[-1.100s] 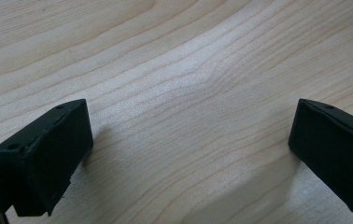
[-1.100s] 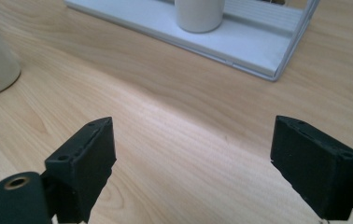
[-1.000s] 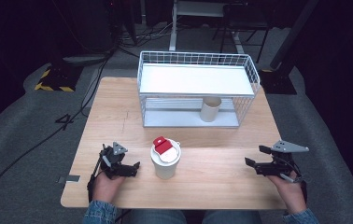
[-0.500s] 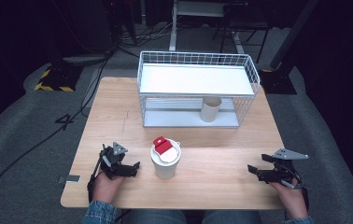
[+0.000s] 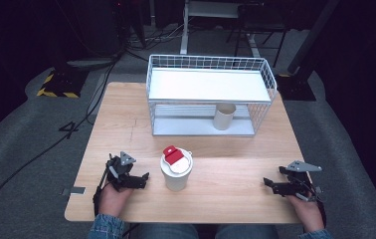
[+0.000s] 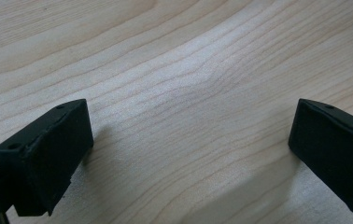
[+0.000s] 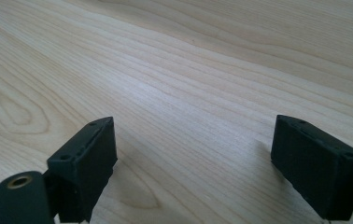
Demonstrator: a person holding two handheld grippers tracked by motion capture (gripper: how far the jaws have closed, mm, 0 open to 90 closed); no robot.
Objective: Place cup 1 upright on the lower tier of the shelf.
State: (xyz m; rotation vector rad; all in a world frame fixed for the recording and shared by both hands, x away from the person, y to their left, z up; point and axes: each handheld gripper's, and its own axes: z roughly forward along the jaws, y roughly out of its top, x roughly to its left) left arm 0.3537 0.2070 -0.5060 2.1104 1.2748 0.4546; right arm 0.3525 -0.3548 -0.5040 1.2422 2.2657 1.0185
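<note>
Because the white paper cup with a white lid and a red tab on top (image 5: 176,171) stands tall and narrow near the front edge of the light wooden table (image 5: 226,149), we judge tipping to be the main risk: a jaw that catches it high on the wall or on the lid would push it over before any grip forms, and whatever it may contain could spill. We cannot tell whether it is full. The lid could also pop off if we pinch at the rim, and the thin wall would likely buckle under a hard squeeze.

Our left gripper (image 5: 137,180) rests on the table just beside the cup, on its left, with its jaws spread wide over bare wood in the left gripper view (image 6: 191,154). Our right gripper (image 5: 271,185) lies well apart from the cup near the table's right front corner, also spread wide in its own view (image 7: 193,168). A sideways sweep of the left one, so near, could knock the cup.

The cup tapers slightly toward its base and stands upright, the red tab lying toward the far left of the lid. Behind it sits a white wire basket rack with a flat white shelf (image 5: 211,84), and a plain beige paper cup (image 5: 224,116) stands under that shelf.
</note>
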